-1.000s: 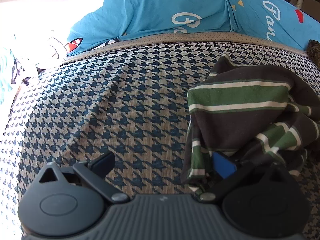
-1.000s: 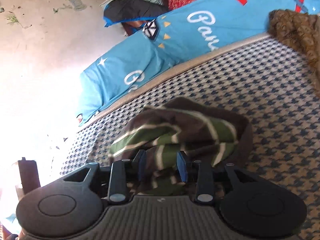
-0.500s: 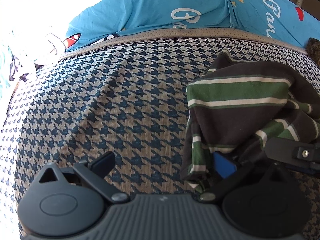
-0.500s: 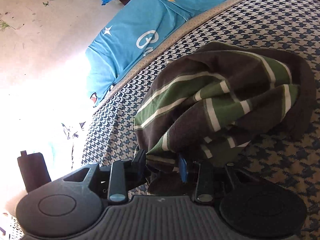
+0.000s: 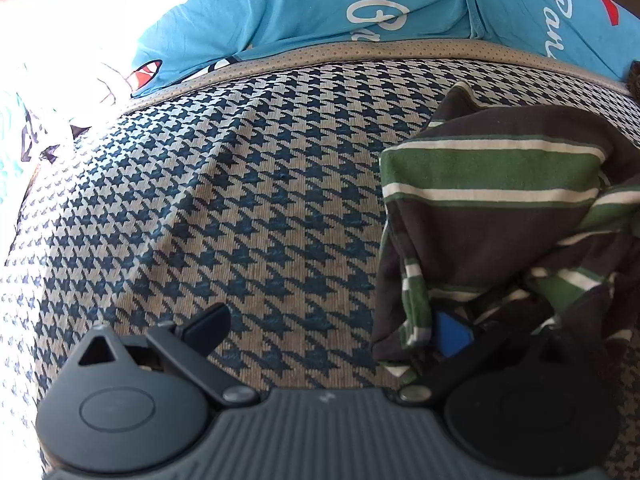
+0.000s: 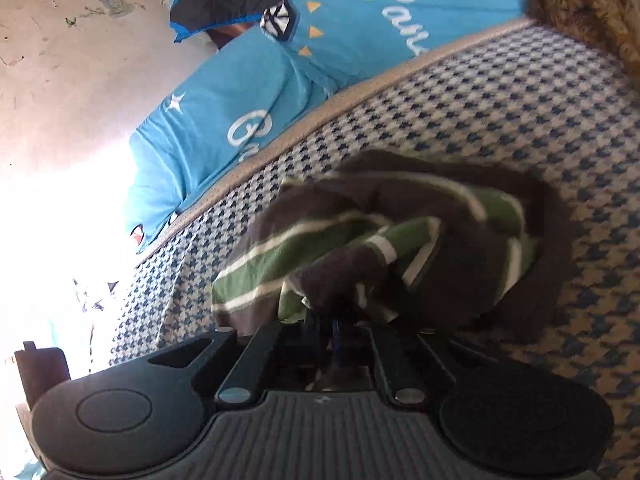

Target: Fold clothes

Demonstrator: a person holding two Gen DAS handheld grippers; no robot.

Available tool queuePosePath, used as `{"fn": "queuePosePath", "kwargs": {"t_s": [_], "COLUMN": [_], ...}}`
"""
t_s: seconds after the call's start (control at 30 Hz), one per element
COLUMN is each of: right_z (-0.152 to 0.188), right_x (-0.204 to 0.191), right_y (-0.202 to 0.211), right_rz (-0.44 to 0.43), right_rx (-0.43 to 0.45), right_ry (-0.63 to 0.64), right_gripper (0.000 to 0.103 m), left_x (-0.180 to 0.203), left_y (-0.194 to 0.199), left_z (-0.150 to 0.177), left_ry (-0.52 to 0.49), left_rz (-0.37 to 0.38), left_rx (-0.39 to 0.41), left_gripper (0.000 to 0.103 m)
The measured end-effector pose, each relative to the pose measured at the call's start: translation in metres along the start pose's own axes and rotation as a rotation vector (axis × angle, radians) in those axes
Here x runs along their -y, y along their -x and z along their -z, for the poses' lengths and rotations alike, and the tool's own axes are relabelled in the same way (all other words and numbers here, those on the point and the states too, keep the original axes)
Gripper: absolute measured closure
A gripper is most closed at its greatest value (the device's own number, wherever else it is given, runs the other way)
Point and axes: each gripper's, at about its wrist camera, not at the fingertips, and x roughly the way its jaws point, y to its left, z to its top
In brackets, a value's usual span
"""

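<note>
Striped shirt (image 6: 384,248) is lying bunched on the houndstooth bed (image 5: 240,208); right tool (image 6: 332,326) is apparently pinching it, left tool (image 5: 332,328) is gaping wide; blue sheet (image 5: 320,8) is lying behind.

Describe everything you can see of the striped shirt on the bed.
The striped shirt is a soft knit in dark brown with wide green bands edged by thin white lines. It is not folded: it sits crumpled in a loose heap on the houndstooth bedcover. The right hand-held gripper is shut on a bunched fold at its near edge. The left hand-held gripper is wide open, and the shirt's lower corner drapes over one blue-padded finger. No collar, sleeve or label can be made out.
</note>
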Motion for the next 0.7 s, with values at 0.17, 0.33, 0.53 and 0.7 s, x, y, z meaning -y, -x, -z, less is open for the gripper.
{"fn": "queuePosePath", "kwargs": {"t_s": [0.17, 0.33, 0.53, 0.7], "right_z": [-0.023, -0.035, -0.048, -0.056], "right_x": [0.020, 0.037, 0.044, 0.063], "right_y": [0.025, 0.047, 0.071, 0.073], "right_rz": [0.087, 0.152, 0.264, 0.316], "right_rx": [0.121, 0.213, 0.358, 0.327], "right_ry": [-0.011, -0.010, 0.042, -0.013], "right_gripper": [0.098, 0.098, 0.098, 0.097], "left_x": [0.006, 0.011, -0.007, -0.016], "left_y": [0.001, 0.009, 0.008, 0.031], "left_z": [-0.007, -0.020, -0.034, -0.032], "left_ry": [-0.018, -0.022, 0.080, 0.124], "left_rz": [-0.059, -0.209, -0.186, 0.005], "left_rx": [0.049, 0.143, 0.145, 0.187], "left_gripper": [0.000, 0.000, 0.000, 0.000]}}
